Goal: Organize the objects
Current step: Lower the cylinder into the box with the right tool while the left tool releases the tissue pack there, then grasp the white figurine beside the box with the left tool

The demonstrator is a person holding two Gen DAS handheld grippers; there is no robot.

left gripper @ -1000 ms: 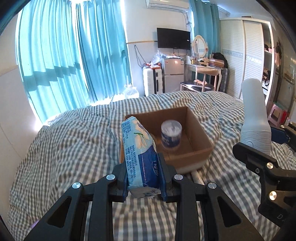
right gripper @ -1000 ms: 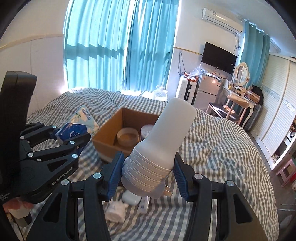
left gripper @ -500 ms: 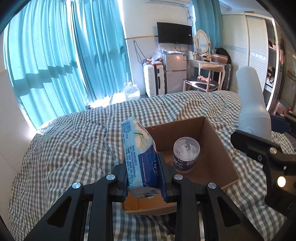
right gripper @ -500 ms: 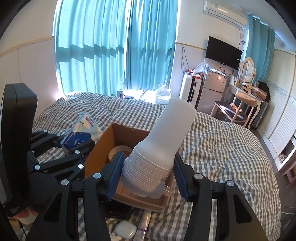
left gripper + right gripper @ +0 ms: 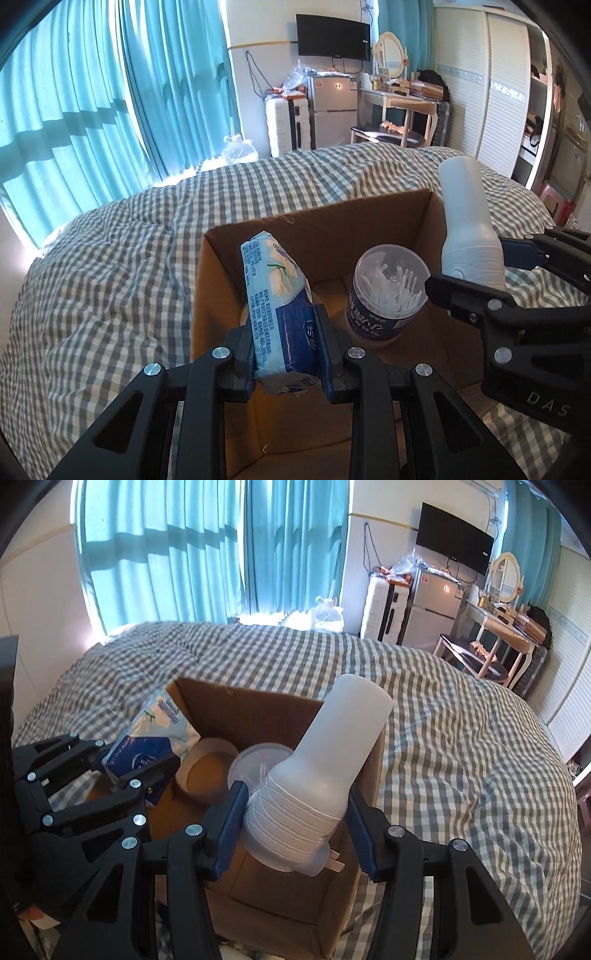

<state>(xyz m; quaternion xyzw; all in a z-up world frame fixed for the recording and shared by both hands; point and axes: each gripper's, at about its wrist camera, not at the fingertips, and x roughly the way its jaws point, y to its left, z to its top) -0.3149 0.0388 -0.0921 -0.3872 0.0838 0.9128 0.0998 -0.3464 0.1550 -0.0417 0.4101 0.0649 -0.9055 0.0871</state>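
Cardboard of an open brown box [image 5: 373, 214] fills the middle of both views, the box resting on a bed covered by a grey-and-white checked quilt [image 5: 110, 266]. A soft blue-and-white tissue pack [image 5: 277, 295], printed with a pale flower and small Chinese text too fine to be read, is clamped between the blue pads of the left gripper [image 5: 287, 354] and is held upright over the box's left part. A matte white plastic bottle [image 5: 325, 775] with a ribbed lower body is squeezed between the blue pads of the right gripper [image 5: 295, 830], tilted, above the box's right part. Inside the box, a clear round tub of cotton swabs [image 5: 384, 295] with a blue label stands beside the tissue pack; the label's writing cannot be made out. A shallow round brown ring-shaped item [image 5: 207, 771] lies next to the tub on the box floor. Letters "DAS" are seen on the right gripper's black body in the left wrist view. Turquoise curtains [image 5: 207, 546] and a wall-mounted black television [image 5: 334, 37] are seen behind the bed.
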